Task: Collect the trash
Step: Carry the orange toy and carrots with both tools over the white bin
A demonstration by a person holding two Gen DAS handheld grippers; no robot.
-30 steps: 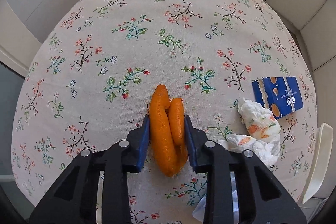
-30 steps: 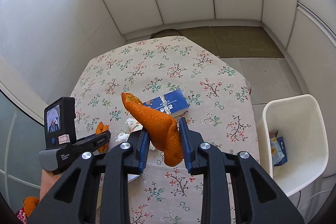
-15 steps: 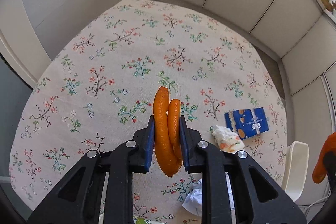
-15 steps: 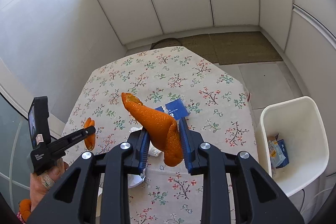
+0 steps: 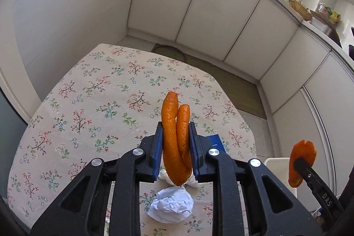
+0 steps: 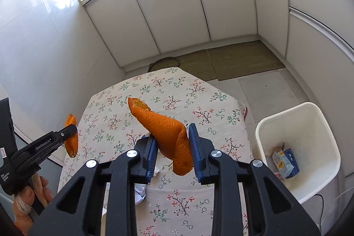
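My left gripper is shut on a curled strip of orange peel and holds it high above the floral table. My right gripper is shut on a second, wider piece of orange peel, also held above the table. Each gripper shows in the other's view: the right one with its peel at the right, the left one with its peel at the left. A white bin stands on the floor right of the table.
A crumpled white paper ball lies on the table below my left gripper. A corner of a blue carton shows behind the left jaws. The bin holds small cartons. White cabinets and a brown mat lie beyond the table.
Both grippers have risen well above the table with their peels. The left gripper lifted its peel off the cloth and tilted up. The table now looks smaller in both views.
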